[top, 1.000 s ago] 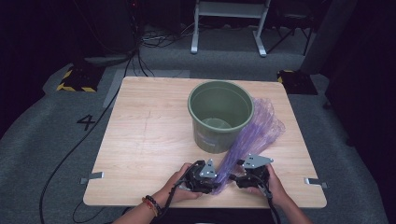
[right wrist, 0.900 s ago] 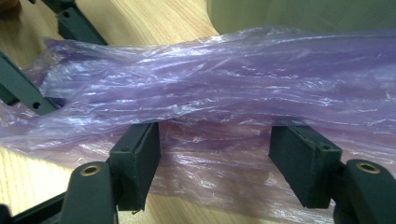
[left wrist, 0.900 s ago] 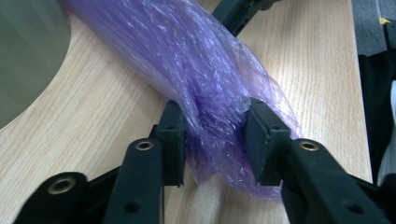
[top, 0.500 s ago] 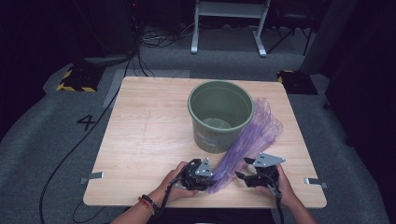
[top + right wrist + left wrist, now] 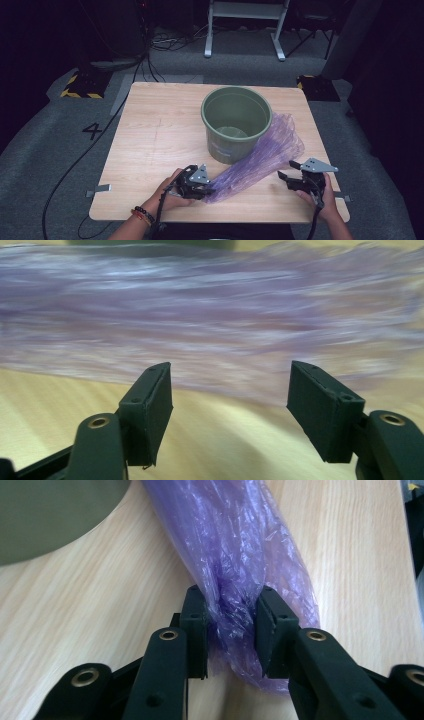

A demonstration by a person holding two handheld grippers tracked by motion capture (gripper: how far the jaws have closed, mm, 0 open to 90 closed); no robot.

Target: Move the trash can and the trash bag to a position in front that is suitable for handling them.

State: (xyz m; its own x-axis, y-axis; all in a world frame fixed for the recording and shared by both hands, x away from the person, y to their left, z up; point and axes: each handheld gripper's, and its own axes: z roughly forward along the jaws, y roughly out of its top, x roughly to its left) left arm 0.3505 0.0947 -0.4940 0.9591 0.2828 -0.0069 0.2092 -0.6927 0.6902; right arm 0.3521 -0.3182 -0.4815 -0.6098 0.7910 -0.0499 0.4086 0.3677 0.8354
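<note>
Apparently the purple plastic bag [image 5: 260,161] is not yet inside the green bucket [image 5: 235,122]: left gripper [image 5: 231,622] clamps its end near the table's [image 5: 150,130] front edge, right gripper [image 5: 286,179] jaws stand apart.

Your grippers [image 5: 306,181] were black, each topped by a grey three-cornered plate [image 5: 314,164], with brass-ringed screw holes [image 5: 168,635] along the jaws. You wore a dark beaded bracelet [image 5: 144,215].
</note>
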